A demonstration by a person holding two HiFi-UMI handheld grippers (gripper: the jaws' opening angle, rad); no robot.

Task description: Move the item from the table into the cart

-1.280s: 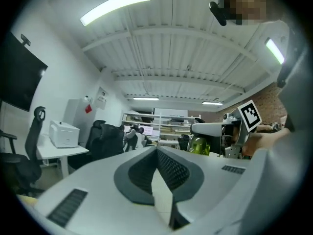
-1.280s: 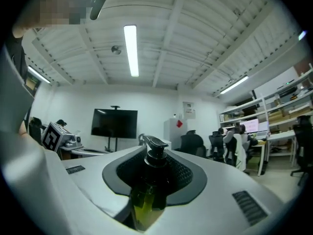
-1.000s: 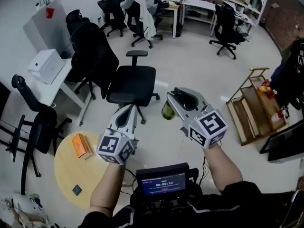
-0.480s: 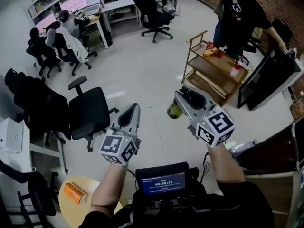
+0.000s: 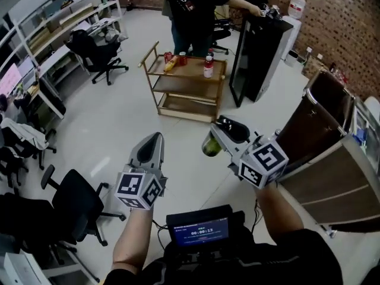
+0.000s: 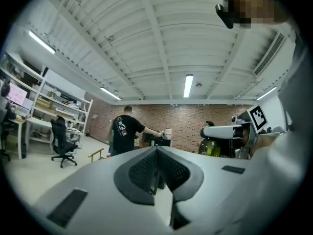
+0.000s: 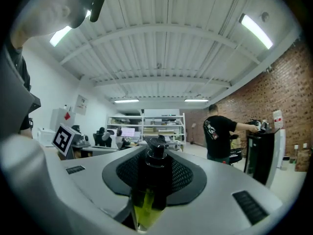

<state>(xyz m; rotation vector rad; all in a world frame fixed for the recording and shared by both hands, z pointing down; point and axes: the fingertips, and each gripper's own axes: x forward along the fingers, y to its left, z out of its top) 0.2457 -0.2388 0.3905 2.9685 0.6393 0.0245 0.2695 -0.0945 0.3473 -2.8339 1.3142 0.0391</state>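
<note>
At the left, my left gripper hangs over the floor with its jaws pressed together and nothing between them. Ahead of it the wooden cart stands on the floor. A few bottles and cans sit on its top shelf, and a person in a black shirt is just behind it. Further right, my right gripper is clamped on the bottle of yellow-green liquid, just below its black pump cap. The bottle is in the air, well apart from the cart. A black cabinet stands beside the cart's right end.
</note>
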